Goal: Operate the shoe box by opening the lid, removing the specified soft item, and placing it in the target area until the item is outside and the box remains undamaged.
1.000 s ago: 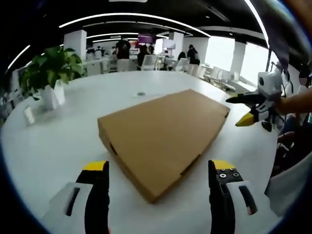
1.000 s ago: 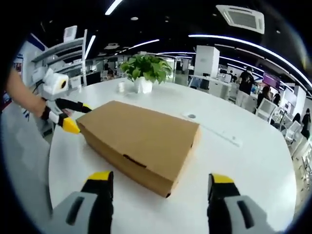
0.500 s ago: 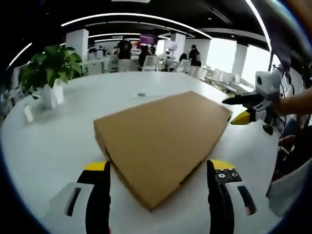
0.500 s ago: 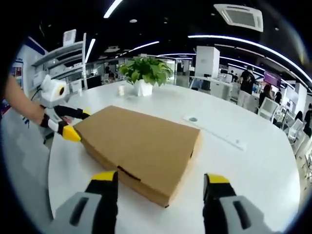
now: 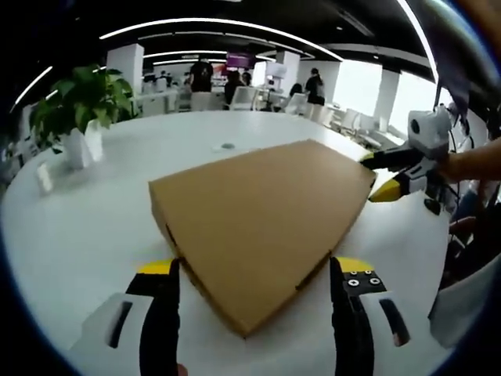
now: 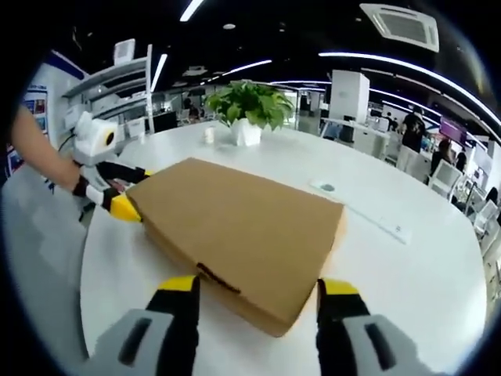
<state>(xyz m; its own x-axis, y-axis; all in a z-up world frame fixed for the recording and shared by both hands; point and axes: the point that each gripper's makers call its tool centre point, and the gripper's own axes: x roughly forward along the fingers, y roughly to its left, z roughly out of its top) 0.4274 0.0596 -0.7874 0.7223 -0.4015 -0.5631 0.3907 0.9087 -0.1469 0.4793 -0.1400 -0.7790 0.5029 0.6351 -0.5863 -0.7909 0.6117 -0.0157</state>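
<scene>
A flat brown cardboard shoe box [image 5: 258,219] lies shut on the round white table [image 5: 86,227]. In the left gripper view, my left gripper [image 5: 254,270] is open, and the box's near corner reaches in between its yellow-tipped jaws. At the opposite corner my right gripper [image 5: 381,176] straddles the box edge, one jaw above and one below. In the right gripper view, the box [image 6: 243,223] runs away from my open right gripper [image 6: 258,288], whose jaws flank its near corner. My left gripper [image 6: 129,192], held by a hand, sits at the far left corner.
A potted plant [image 5: 78,110] in a white pot stands on the table beyond the box, also the plant [image 6: 250,106] in the right gripper view. A small round inset [image 6: 327,187] and a pale strip [image 6: 383,223] lie on the tabletop. Chairs and people stand far behind.
Both cameras have closed in on the box, so each near corner now sits deeper between the jaws. The box lid stays shut and flat.
</scene>
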